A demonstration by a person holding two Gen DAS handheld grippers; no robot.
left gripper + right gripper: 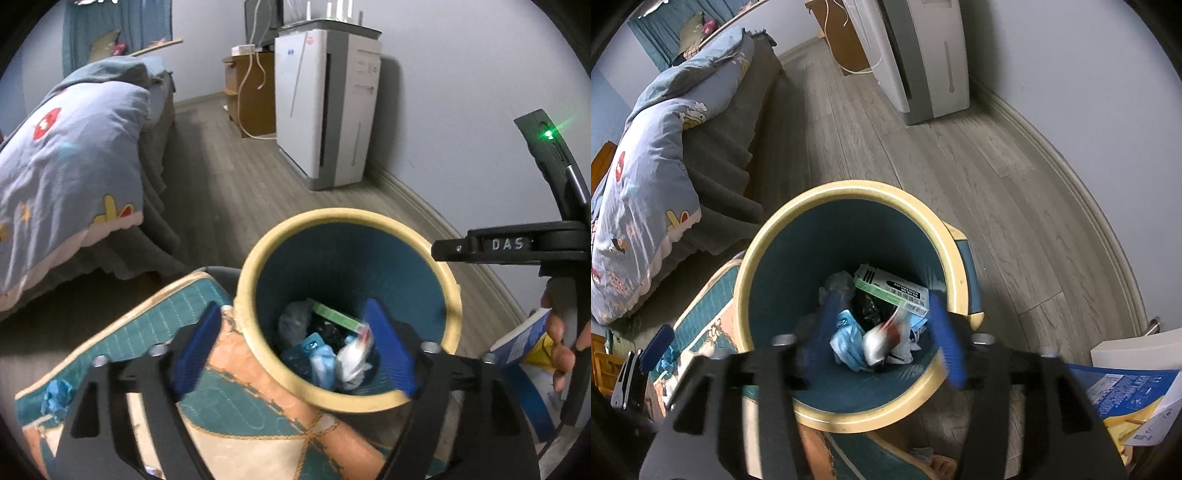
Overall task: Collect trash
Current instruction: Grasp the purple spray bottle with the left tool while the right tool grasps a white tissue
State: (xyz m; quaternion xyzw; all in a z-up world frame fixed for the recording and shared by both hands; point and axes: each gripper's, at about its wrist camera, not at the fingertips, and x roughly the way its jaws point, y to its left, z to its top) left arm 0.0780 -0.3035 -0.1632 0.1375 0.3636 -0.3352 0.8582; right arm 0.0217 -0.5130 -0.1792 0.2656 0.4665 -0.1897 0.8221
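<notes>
A round bin with a yellow rim and a teal inside stands below both grippers. In it lie a green box, crumpled blue scraps, a grey bag and a blurred white-and-red wrapper. My left gripper is open, with one finger over the bin and the other over a teal-and-orange cushion. My right gripper hangs open over the bin's mouth, with nothing between its pads. A blue crumpled scrap lies on the cushion.
A bed with a blue patterned quilt fills the left. A white floor appliance and a wooden cabinet stand by the far wall. Blue-and-yellow papers lie at the right. Wood floor lies between.
</notes>
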